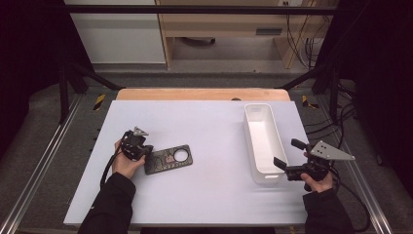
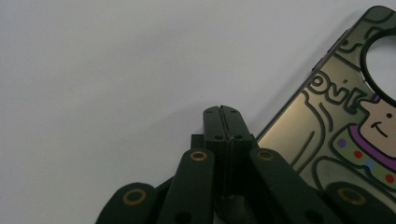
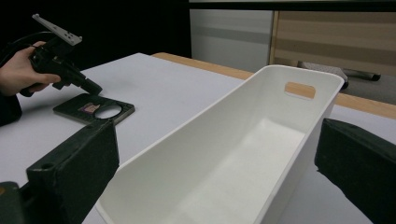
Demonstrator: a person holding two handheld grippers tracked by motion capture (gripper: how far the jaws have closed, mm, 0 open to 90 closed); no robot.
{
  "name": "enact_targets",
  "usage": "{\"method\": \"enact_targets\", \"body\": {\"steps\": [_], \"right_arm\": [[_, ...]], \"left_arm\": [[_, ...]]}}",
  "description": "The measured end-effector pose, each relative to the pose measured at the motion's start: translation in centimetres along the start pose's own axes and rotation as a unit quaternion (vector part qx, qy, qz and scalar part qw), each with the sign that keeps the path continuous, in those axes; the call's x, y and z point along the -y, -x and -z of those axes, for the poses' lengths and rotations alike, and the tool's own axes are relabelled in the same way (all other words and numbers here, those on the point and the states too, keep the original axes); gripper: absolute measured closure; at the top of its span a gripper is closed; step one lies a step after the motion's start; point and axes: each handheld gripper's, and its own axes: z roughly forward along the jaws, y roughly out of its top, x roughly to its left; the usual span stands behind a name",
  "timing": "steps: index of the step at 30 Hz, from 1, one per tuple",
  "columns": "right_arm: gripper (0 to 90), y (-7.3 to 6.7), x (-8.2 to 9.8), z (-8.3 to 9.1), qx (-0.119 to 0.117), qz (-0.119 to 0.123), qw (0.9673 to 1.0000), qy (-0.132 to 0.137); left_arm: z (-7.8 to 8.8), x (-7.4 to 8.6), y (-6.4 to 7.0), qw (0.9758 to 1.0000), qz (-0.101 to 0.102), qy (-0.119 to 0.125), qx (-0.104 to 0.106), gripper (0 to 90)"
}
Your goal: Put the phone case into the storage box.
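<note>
Phone case, dark with a cartoon print and a round camera hole, lies flat on the white table, left of the middle. Its long axis runs roughly across the table, the hole end toward the white bin and the other end toward the person's left side.

Left gripper sits right at that near end. In the left gripper view its jaws are pressed together with nothing between them, the tips down at the table just beside the case's long edge, the case spreading off to the right of the jaws. Whether the tips touch the edge I cannot tell.

Right gripper is well apart from the case, at the near end of the bin, jaws spread wide to either side of the bin's short wall and not pressing on it. The bin stands empty, its long axis running away from the person.

So the left hand is plainly the nearer one. A likely next move is for the closed tips to nudge or pry at the case's edge, or to open and take the thin end. Flat as it lies, the case offers little to grab from above, so the approach probably has to come in low along its long axis.
</note>
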Motion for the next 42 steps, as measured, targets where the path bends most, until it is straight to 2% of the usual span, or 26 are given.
{"method": "enact_targets", "body": {"steps": [8,14,30,42], "right_arm": [[0.4,0.0,0.0,0.0,0.001,0.000,1.0000,0.000],[0.4,0.0,0.0,0.0,0.001,0.000,1.0000,0.001],[0.4,-0.1,-0.1,0.1,0.000,0.001,1.0000,0.001],[0.4,-0.1,0.0,0.0,0.000,0.002,1.0000,0.000]], "left_arm": [[0.6,0.7,0.7,1.0000,0.009,0.000,0.001,89.6],[1.1,1.4,1.6,1.0000,0.004,0.000,-0.003,89.7],[2.4,3.1,3.7,0.9999,-0.016,0.002,0.006,89.7],[2.8,3.6,4.2,0.9998,-0.020,0.003,0.005,89.7]]}}
